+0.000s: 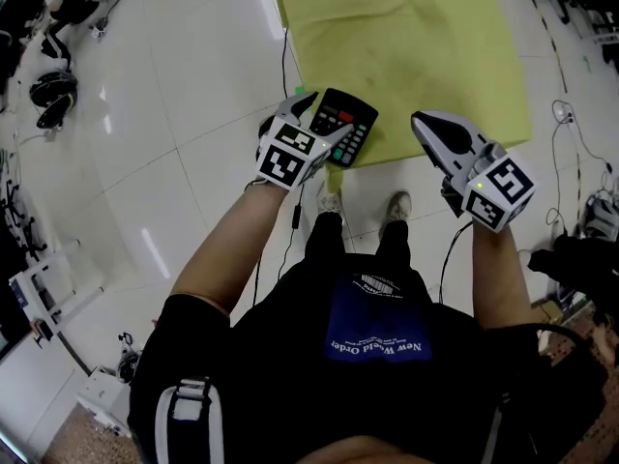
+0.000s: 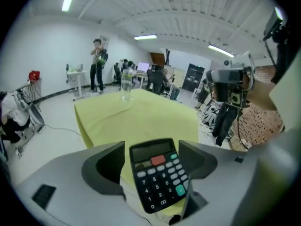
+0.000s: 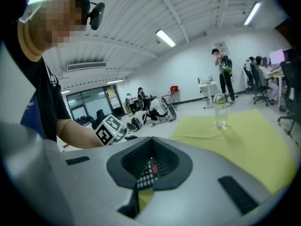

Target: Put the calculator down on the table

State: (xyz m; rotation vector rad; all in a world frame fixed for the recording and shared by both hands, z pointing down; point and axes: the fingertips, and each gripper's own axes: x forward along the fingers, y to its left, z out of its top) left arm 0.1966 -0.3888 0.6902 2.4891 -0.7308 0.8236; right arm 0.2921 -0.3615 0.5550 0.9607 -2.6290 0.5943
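two grippers hang over the near end of a table covered in yellow-green cloth. one container stands on it: a clear bottle, upright at the far end, well apart from everything else; whether it holds any liquid cannot be told.

the calculator lies keys up on the table's near left corner, display toward the far end, slightly askew to the table edge. the left gripper points down at it with its jaws spread wide, one on each side of the calculator. in the left gripper view a gap shows between each dark pad and the calculator's sides, so the pads do not press on it and this gripper has hold of nothing.

the right gripper hovers off the table's near edge, to the right of the calculator and apart from it. its jaws are drawn together with only a thin slit between them and nothing in them; in the right gripper view some calculator keys show through the slit.
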